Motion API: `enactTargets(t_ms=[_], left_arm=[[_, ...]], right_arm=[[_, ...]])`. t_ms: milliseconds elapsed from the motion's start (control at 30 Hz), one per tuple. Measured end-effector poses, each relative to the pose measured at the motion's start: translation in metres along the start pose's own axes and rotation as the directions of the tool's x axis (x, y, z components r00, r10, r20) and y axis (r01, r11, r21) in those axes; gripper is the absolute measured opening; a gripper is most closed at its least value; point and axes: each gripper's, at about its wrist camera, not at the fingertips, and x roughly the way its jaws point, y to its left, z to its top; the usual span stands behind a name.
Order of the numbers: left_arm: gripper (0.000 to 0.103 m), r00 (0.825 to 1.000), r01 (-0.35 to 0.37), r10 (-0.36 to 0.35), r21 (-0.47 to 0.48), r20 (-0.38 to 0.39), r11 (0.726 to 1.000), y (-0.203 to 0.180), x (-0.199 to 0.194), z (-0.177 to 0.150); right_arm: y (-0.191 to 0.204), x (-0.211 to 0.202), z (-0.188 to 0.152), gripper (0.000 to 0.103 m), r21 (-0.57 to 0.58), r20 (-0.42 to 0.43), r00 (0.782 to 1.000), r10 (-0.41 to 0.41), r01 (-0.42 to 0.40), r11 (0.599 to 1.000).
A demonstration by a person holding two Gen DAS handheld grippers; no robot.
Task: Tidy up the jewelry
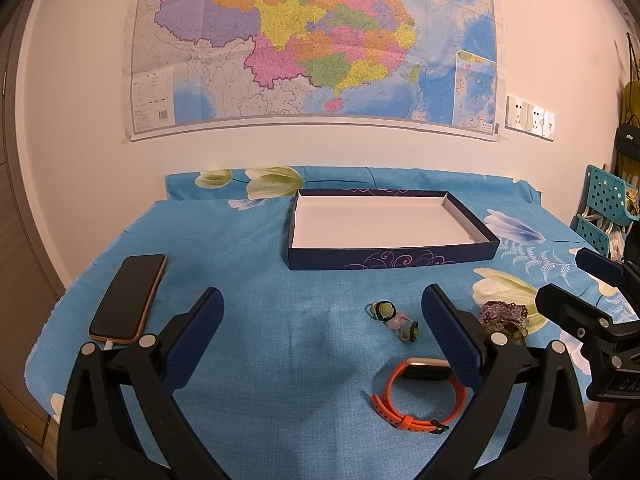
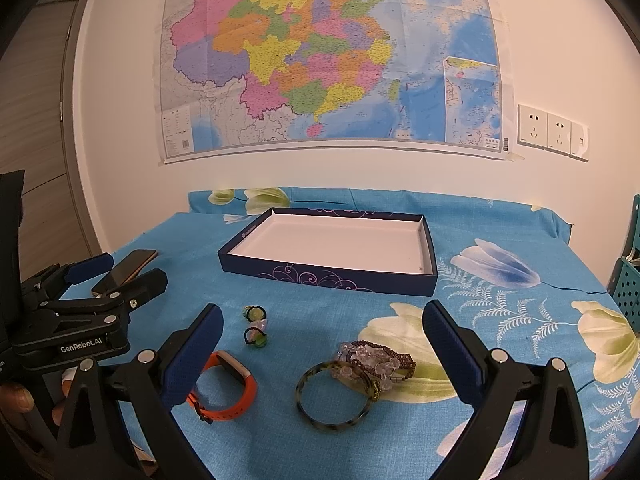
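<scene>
A shallow dark blue box (image 1: 392, 260) (image 2: 328, 276) with a white, empty inside lies at the back of the blue flowered cloth. In front of it sit two small green-beaded rings (image 1: 382, 310) (image 2: 255, 314), an orange watch (image 1: 390, 380) (image 2: 250, 390), a heap of bead bracelets (image 1: 502, 314) (image 2: 376, 360) and a mottled green bangle (image 2: 334, 425). My left gripper (image 1: 322, 300) (image 2: 136, 268) hovers open, the watch beside its right finger. My right gripper (image 2: 324, 314) (image 1: 560, 278) is open above the bangle and bracelets, holding nothing.
A phone (image 1: 128, 300) (image 2: 124, 272) lies at the cloth's left edge, under the left gripper in the right wrist view. A teal perforated basket (image 1: 608, 196) stands off the table's right side. The wall with a map (image 1: 312, 40) and sockets (image 2: 552, 132) is behind.
</scene>
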Motion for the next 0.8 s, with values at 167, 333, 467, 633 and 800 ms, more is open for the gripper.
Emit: enactTargets(t_ms=[167, 333, 467, 633, 800], left_arm=[[0.098, 1.000, 0.000, 0.000, 0.000, 0.000, 1.000, -0.0002, 0.0001, -0.0003], [0.098, 1.000, 0.002, -0.002, 0.000, -0.001, 1.000, 0.0013, -0.0021, 0.0014], [0.098, 1.000, 0.000, 0.000, 0.002, 0.000, 1.000, 0.0007, -0.0019, 0.0008], [0.098, 1.000, 0.002, -0.002, 0.003, 0.001, 1.000, 0.0012, -0.0026, 0.0020], [0.098, 1.000, 0.001, -0.001, 0.004, 0.001, 1.000, 0.0012, -0.0031, 0.0025]], right_arm=[[0.0011, 0.0001, -0.0005, 0.097, -0.001, 0.002, 1.000, -0.001, 0.001, 1.000], [0.0009, -0.0003, -0.0006, 0.097, -0.001, 0.001, 1.000, 0.002, -0.002, 1.000], [0.0015, -0.0003, -0.0009, 0.097, -0.002, 0.001, 1.000, 0.001, -0.001, 1.000], [0.0011, -0.0002, -0.0006, 0.097, -0.002, 0.001, 1.000, 0.003, -0.003, 1.000], [0.0017, 0.0001, -0.0005, 0.097, -0.002, 0.000, 1.000, 0.000, 0.000, 1.000]])
